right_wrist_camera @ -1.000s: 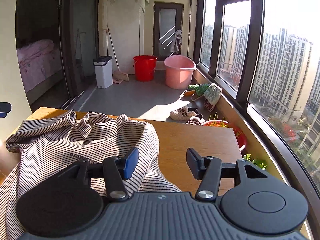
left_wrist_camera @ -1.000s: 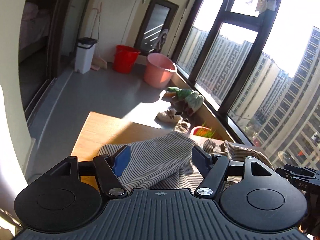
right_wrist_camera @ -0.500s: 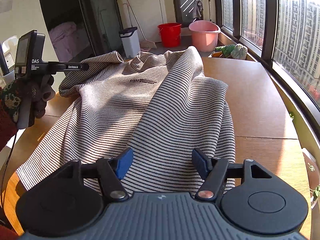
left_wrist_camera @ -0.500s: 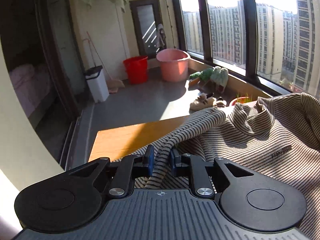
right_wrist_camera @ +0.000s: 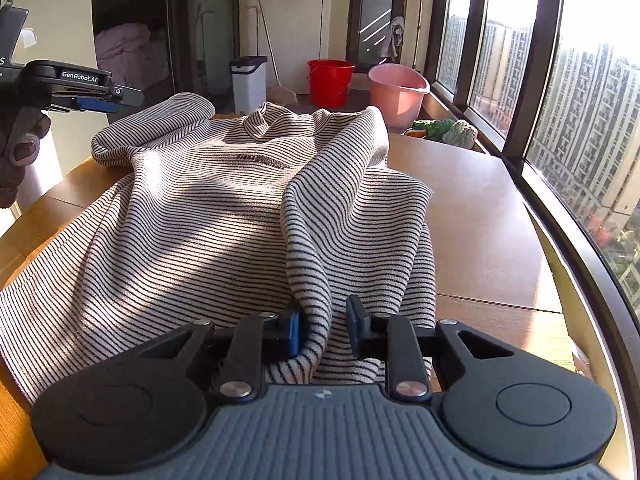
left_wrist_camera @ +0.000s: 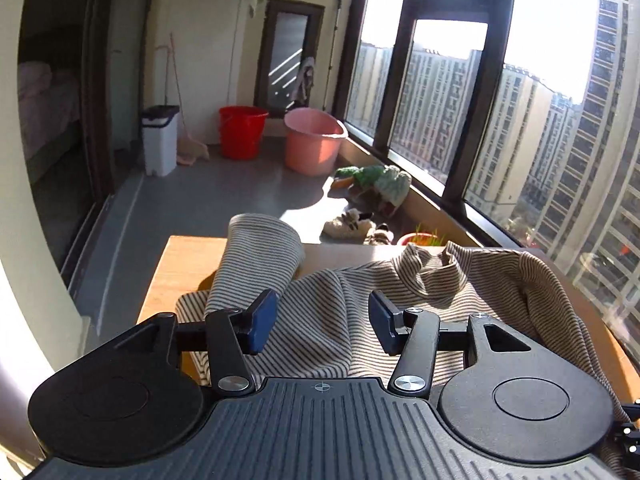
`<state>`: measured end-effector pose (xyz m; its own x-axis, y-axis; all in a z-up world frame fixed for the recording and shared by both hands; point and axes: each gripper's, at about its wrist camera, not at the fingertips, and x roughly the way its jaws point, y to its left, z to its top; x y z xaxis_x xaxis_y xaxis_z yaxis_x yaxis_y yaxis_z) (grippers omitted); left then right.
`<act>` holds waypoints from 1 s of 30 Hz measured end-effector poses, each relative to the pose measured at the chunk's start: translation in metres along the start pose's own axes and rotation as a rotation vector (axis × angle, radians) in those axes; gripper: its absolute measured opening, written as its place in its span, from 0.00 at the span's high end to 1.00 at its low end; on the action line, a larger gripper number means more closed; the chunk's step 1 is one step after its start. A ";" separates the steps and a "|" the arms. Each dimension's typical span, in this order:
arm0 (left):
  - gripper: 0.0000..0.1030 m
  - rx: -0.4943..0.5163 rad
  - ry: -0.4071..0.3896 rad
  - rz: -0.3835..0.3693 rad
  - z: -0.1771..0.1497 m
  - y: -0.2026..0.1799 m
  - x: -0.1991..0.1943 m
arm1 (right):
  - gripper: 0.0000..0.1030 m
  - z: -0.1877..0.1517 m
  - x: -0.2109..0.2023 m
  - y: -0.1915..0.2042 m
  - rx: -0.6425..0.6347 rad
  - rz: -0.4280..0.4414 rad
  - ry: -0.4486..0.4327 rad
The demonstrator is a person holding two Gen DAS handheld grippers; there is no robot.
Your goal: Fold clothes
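A beige top with thin dark stripes [right_wrist_camera: 208, 208] lies spread and rumpled on the wooden table [right_wrist_camera: 480, 216]. In the right wrist view my right gripper [right_wrist_camera: 323, 330] is closed on a raised fold at the garment's near hem. In the left wrist view the same top [left_wrist_camera: 340, 320] lies under my left gripper [left_wrist_camera: 322, 322], which is open and empty above the shoulder area; a sleeve [left_wrist_camera: 256, 256] sticks up just beyond its left finger. The left gripper also shows in the right wrist view [right_wrist_camera: 100, 98], held above the far left sleeve.
The table's far edge [left_wrist_camera: 192, 240] drops to a grey floor with a white bin [left_wrist_camera: 160, 140], a red bucket [left_wrist_camera: 242, 132] and a pink tub [left_wrist_camera: 314, 142]. Large windows [right_wrist_camera: 580, 120] run along the right side. Slippers and a green plant pot sit below them.
My left gripper has opened and let go of the sleeve it was pinching. My right gripper has closed from open onto a fold at the hem.
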<state>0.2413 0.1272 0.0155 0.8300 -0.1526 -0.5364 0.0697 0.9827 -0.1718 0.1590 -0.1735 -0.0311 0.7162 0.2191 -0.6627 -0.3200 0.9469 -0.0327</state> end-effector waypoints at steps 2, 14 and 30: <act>0.30 0.001 0.031 -0.122 -0.008 -0.018 0.006 | 0.86 0.002 -0.005 -0.018 0.037 -0.047 -0.021; 0.08 0.037 0.164 -0.332 -0.078 -0.049 0.020 | 0.89 0.061 -0.002 -0.089 0.257 -0.037 -0.208; 0.01 0.139 0.173 -0.340 -0.107 -0.065 -0.014 | 0.92 0.012 0.018 -0.061 0.325 0.196 0.048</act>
<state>0.1657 0.0544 -0.0546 0.6423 -0.4750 -0.6015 0.4078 0.8763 -0.2566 0.1988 -0.2249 -0.0317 0.6281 0.3997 -0.6676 -0.2292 0.9149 0.3322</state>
